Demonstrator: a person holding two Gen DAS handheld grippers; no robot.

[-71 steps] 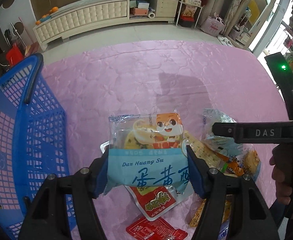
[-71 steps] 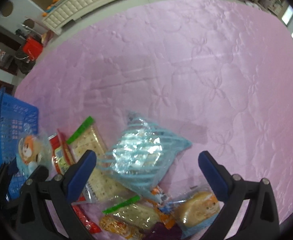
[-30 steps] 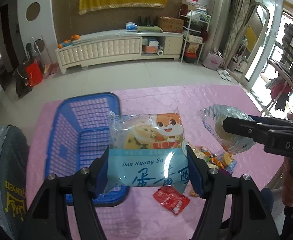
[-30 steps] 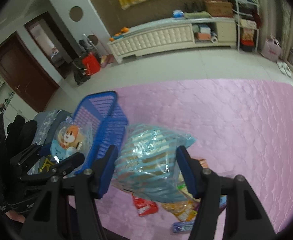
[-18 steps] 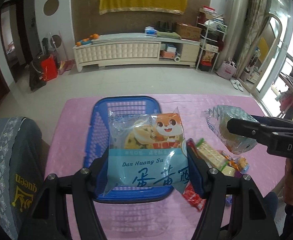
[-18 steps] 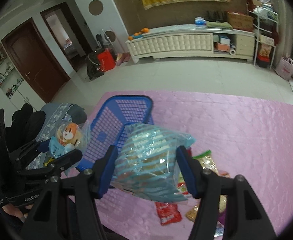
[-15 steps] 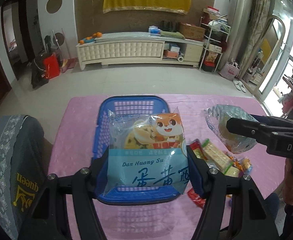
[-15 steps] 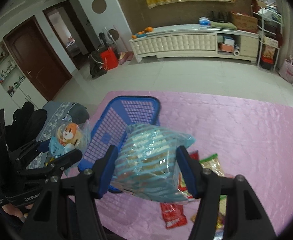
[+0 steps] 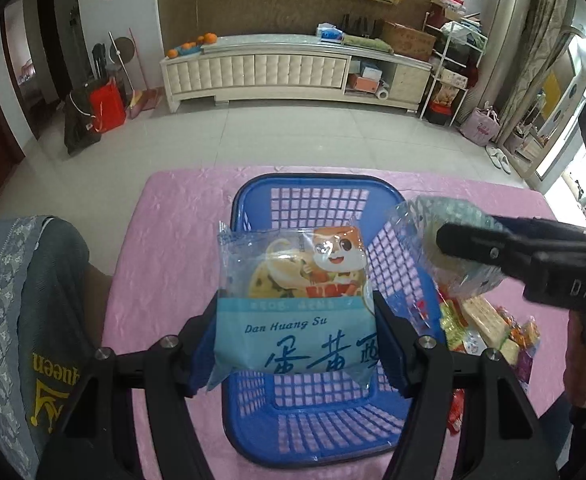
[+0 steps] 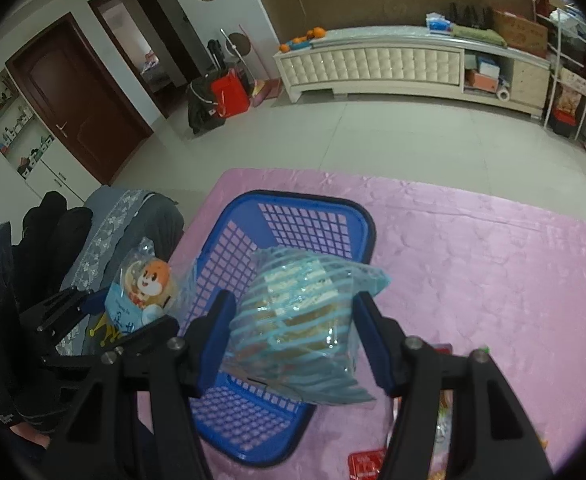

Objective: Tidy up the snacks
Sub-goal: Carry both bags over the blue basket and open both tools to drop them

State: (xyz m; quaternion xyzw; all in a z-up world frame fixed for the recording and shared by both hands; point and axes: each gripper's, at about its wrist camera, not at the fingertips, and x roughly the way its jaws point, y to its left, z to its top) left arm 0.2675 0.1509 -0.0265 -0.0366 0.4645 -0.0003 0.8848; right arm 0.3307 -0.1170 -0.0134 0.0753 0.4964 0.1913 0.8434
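Basket (image 9: 253, 200), blue plastic lattice, on pink-covered counter (image 9: 165, 248). Left claw (image 9: 295, 332) clenched on pale blue egg-yolk pastry packet (image 9: 293, 300), held over basket. Right claw (image 10: 293, 332) clenched on striped blue snack bag (image 10: 301, 320), over basket's right side. Loose snack packets (image 9: 485, 324) lie right of basket.

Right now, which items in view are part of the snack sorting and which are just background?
In play:
- blue basket
- fox-print pastry pack in left claw
- striped blue snack bag in right claw
- loose snacks on the pink tablecloth

Lying about:
- grey chair cover
- white cabinet
- red bag
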